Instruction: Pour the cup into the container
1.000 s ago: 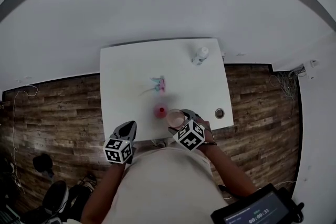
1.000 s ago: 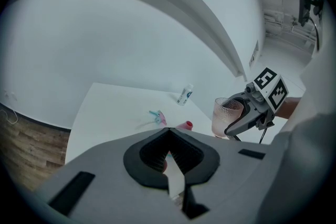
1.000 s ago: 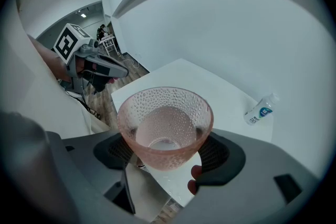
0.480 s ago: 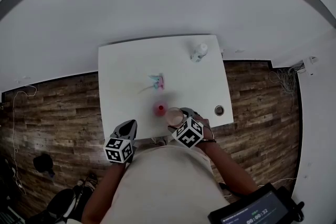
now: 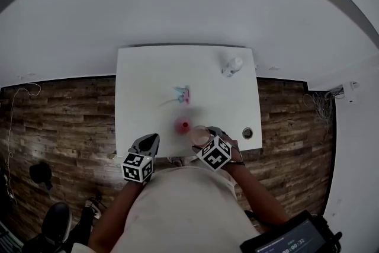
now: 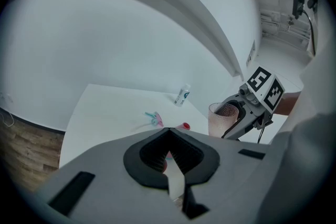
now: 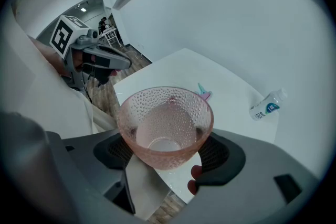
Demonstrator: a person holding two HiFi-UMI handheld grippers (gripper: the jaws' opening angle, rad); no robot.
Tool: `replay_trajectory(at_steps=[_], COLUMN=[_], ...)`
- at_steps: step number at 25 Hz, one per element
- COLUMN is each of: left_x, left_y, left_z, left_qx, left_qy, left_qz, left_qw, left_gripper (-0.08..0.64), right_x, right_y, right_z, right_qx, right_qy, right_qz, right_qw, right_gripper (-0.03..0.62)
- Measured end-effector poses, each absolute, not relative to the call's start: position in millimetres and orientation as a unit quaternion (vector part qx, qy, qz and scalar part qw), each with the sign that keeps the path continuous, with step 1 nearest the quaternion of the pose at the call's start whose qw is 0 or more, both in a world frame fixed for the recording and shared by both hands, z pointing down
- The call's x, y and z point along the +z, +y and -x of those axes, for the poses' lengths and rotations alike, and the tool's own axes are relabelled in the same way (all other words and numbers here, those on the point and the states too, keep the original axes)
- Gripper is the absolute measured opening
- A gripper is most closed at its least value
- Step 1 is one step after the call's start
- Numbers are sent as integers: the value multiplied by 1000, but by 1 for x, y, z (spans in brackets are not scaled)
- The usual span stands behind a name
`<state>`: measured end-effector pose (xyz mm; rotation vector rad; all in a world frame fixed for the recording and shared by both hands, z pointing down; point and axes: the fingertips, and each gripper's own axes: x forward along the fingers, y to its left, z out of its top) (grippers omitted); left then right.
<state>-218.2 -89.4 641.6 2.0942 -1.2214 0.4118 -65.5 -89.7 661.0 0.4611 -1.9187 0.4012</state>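
Note:
A pink dimpled glass cup stands upright between the jaws of my right gripper, which is shut on it. In the head view the cup hangs over the table's near edge, just right of a small red container. That container sits on the white table; in the right gripper view only a red sliver of it shows below the cup. What the cup contains I cannot tell. My left gripper hovers at the near edge, left of the cup, jaws shut and empty.
A small white bottle lies at the table's far right. A pink and teal item lies mid-table. A small round object sits near the right front corner. Wooden floor surrounds the table, with a white wall behind.
The head camera has shifted slightly, so the table sits a little differently in view. Both grippers and the cup keep their places beside the red container.

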Motion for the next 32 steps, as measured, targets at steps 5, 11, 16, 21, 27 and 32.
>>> replay_trajectory(at_steps=[5, 11, 16, 21, 27, 32], left_x=[644, 640, 638, 637, 638, 636], left_y=[-92, -92, -91, -91, -89, -90], left_z=[215, 212, 211, 205, 202, 202], left_qx=[156, 154, 152, 155, 158, 157], left_qy=[-464, -460, -456, -447, -443, -443], left_qz=[-806, -812, -816, -822, -825, -826], left_qw=[332, 324, 320, 316, 314, 310], left_gripper=[11, 11, 11, 11, 11, 11], right_x=[668, 673, 679, 684, 684, 687], right_y=[-89, -84, -85, -86, -87, -89], right_z=[67, 67, 70, 71, 71, 72], right_qx=[173, 175, 181, 184, 186, 180], right_qy=[-796, -785, -774, -765, -755, -749], right_qz=[-178, -161, -151, -142, -137, -134], right_qw=[552, 573, 588, 600, 613, 623], right_gripper=[370, 370, 370, 370, 370, 370])
